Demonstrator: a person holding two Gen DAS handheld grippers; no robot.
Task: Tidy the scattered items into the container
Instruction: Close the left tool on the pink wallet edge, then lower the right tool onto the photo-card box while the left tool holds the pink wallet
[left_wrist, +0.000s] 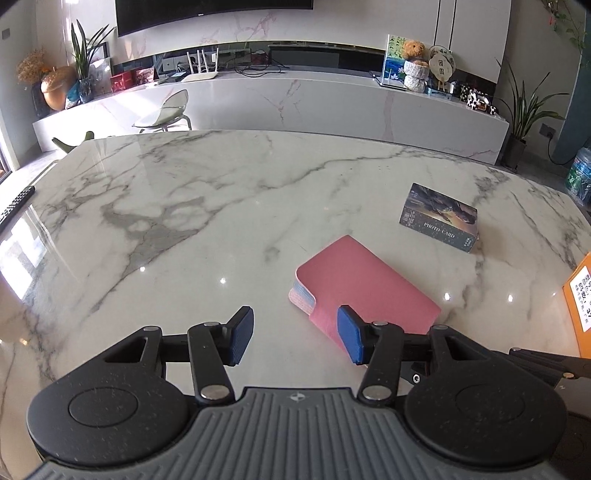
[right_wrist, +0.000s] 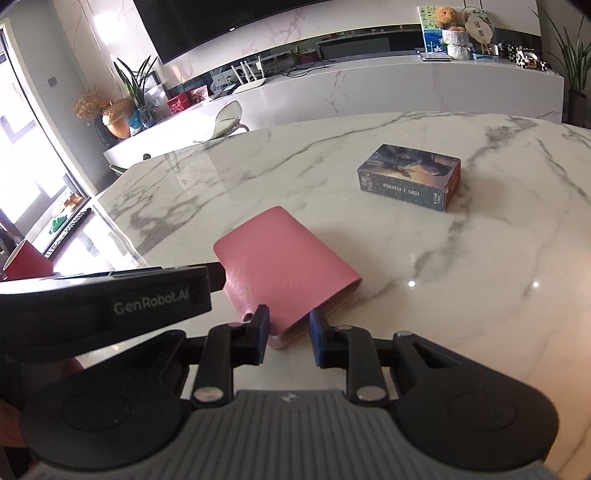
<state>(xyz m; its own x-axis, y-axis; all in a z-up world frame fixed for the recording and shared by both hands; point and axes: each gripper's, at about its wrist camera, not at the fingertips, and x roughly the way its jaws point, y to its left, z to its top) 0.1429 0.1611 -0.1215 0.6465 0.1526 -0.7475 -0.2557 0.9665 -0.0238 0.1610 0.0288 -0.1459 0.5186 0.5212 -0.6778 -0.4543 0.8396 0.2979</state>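
A pink card album (left_wrist: 364, 286) lies flat on the marble table (left_wrist: 184, 221); it also shows in the right wrist view (right_wrist: 284, 264). A dark box marked PHOTO CARD (left_wrist: 439, 218) lies beyond it, also in the right wrist view (right_wrist: 410, 177). My left gripper (left_wrist: 295, 334) is open and empty, its right finger over the album's near edge. My right gripper (right_wrist: 288, 338) is open, its blue pads either side of the album's near corner, not clamped. The left gripper's body (right_wrist: 110, 299) crosses the right wrist view at left.
An orange container edge with a white label (left_wrist: 580, 306) is at the far right of the table. A dark remote (left_wrist: 14, 206) lies at the table's left edge. A red cup (right_wrist: 26, 262) stands at the left. A chair (left_wrist: 166, 110) and a marble TV bench (left_wrist: 295, 99) lie beyond.
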